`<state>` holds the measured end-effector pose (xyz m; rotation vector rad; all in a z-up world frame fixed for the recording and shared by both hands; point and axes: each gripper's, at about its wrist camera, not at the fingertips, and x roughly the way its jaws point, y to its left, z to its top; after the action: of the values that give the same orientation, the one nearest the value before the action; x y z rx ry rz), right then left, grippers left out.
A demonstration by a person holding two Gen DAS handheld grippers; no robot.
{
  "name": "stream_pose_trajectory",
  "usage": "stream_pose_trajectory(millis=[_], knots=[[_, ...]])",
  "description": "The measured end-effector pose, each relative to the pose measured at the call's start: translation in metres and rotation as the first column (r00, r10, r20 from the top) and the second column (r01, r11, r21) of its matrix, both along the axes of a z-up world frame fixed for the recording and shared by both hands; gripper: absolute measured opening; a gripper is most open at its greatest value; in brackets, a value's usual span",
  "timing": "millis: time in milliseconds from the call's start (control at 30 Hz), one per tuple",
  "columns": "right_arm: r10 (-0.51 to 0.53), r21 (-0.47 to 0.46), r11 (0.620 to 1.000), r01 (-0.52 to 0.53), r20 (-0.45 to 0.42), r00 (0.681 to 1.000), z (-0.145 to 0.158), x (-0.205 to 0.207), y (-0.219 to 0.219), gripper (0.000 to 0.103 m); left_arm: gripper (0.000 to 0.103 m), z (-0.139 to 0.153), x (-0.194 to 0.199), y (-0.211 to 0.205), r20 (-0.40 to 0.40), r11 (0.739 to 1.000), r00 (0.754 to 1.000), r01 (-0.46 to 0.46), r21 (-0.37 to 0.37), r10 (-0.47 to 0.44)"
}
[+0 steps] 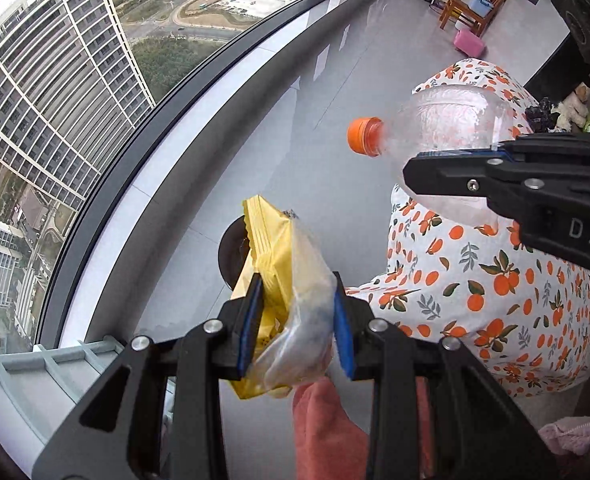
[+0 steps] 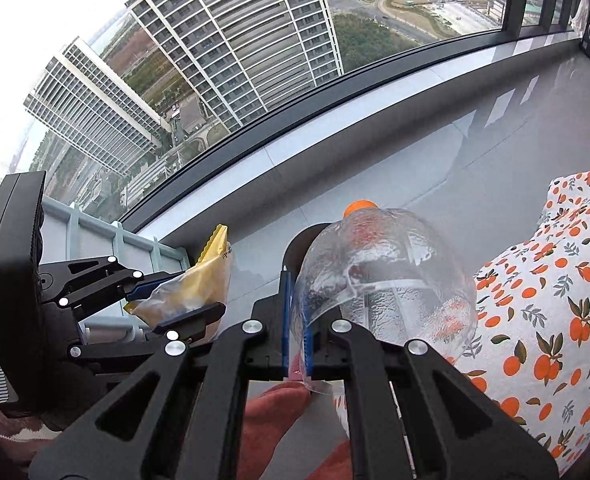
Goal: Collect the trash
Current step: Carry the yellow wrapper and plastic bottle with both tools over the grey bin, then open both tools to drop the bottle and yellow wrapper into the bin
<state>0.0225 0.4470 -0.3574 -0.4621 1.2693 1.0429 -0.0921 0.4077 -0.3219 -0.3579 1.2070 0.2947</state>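
My left gripper [image 1: 297,312] is shut on a yellow snack wrapper [image 1: 271,252] with a clear plastic part, held up in the air; it also shows in the right wrist view [image 2: 203,280], held by the left gripper [image 2: 175,296]. My right gripper [image 2: 298,320] is shut on the cut edge of a clear plastic bottle piece [image 2: 387,272] with an orange cap [image 2: 359,206]. In the left wrist view the right gripper [image 1: 435,160] holds that bottle piece [image 1: 443,128] to the upper right of the wrapper.
A table under an orange-print cloth [image 1: 495,280] lies to the right. A dark round bin [image 1: 233,252] stands on the grey floor below the wrapper. A pale blue crate [image 2: 107,240] sits at the left by the window wall. Wooden chairs [image 1: 471,12] stand far back.
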Motion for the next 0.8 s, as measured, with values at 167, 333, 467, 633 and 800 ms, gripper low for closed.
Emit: stream_pose_trajectory(millis=[167,333,467,633,800], knots=[[0.050,-0.024,0.998,-0.051,-0.051,0.997,-0.063,-0.009,0.046,0.005,0.033,-0.052,-0.011,0.040,-0.008,0.997,0.997,-0.077,-0.024,0.077],[0.063,-0.080,0.994,-0.071,-0.097,0.993,-0.133,-0.005,0.075,0.005,0.033,-0.103,-0.010,0.065,-0.011,0.993,0.994,-0.109,-0.042,0.109],[0.039,-0.121,0.991,-0.054,-0.121,0.992,-0.172,0.002,0.084,0.010,0.033,-0.138,-0.005,0.076,-0.027,0.992,0.993,-0.117,-0.047,0.116],[0.033,-0.143,0.989,-0.050,-0.122,0.992,-0.188,0.007,0.090,0.015,0.033,-0.159,-0.003,0.086,-0.040,0.988,0.991,-0.130,-0.079,0.127],[0.015,-0.146,0.989,-0.033,-0.117,0.993,-0.184,0.018,0.078,0.015,0.033,-0.169,0.006,0.080,-0.038,0.990,0.994,-0.101,-0.102,0.098]])
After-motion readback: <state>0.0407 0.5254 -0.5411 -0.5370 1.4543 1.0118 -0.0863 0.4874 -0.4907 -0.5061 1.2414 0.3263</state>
